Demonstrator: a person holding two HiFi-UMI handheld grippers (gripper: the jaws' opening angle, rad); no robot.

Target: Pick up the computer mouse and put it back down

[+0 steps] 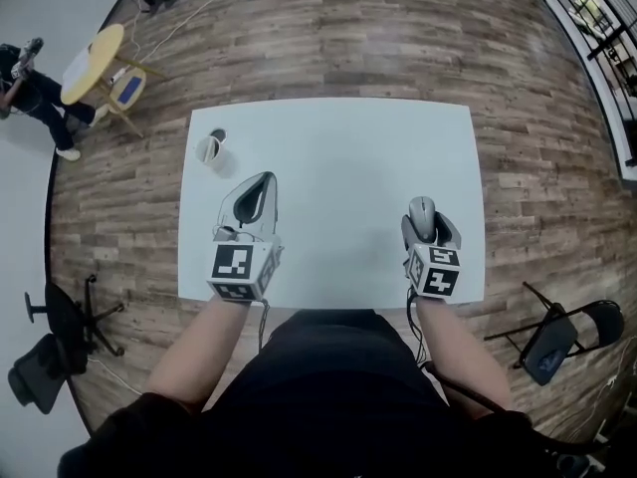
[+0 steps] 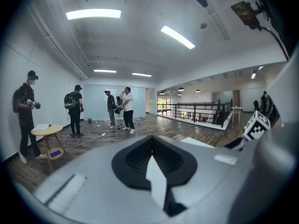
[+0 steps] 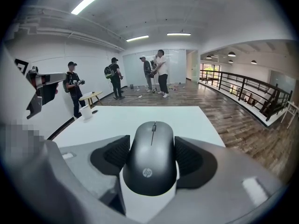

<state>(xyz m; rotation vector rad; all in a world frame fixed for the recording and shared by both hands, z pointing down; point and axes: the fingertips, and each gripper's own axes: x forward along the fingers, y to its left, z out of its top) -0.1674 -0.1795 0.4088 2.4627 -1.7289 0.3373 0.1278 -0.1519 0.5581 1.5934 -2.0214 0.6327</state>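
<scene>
Dark grey computer mouse (image 3: 152,158), scroll wheel forward, logo on its back, is clamped between the wide-set black pads of the right gripper (image 1: 422,217) over the white table's (image 1: 338,147) near right corner, the left gripper (image 1: 257,192) pinched together and empty, a white cup (image 1: 210,151) far left.

My left gripper (image 1: 261,185) points nearly level, jaws tip to tip with nothing between them. My right gripper (image 1: 430,225) tilts downward, jaws clamped on the sides of the mouse (image 3: 150,164). Left forearm (image 1: 194,352) and right forearm (image 1: 460,352) reach forward, well apart.
</scene>
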